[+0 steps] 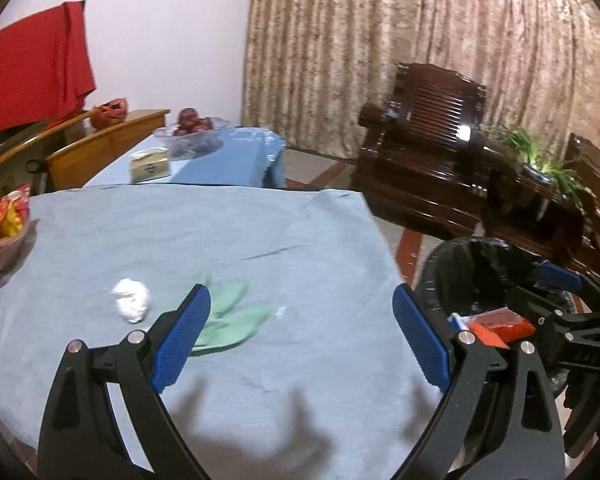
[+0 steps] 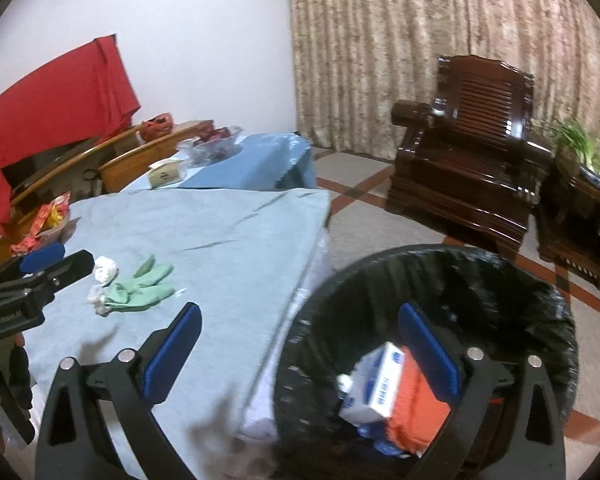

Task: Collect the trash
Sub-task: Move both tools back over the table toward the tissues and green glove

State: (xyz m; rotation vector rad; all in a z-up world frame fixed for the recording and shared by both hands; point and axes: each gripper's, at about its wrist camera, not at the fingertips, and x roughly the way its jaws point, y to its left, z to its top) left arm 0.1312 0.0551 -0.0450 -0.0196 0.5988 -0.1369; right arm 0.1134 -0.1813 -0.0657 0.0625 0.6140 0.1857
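Holding a two-finger tool in each hand, we look across a table draped in a pale blue cloth [image 1: 204, 232]. Our left gripper [image 1: 300, 340] hangs over the cloth with its blue pads spread wide and nothing between them. Just beyond its left finger lie a crumpled white tissue [image 1: 131, 300] and a green glove [image 1: 230, 320], side by side on the cloth. Our right gripper [image 2: 300, 360] is also wide and empty, straddling the table edge and a black-lined trash bin [image 2: 540, 300] that stands on the floor just beside the table. Inside the bin rest a white and blue carton [image 2: 374, 388] and an orange packet [image 2: 410, 412], touching each other. A dark wooden armchair [image 2: 472, 140] stands farther back before a beige curtain [image 2: 440, 20].
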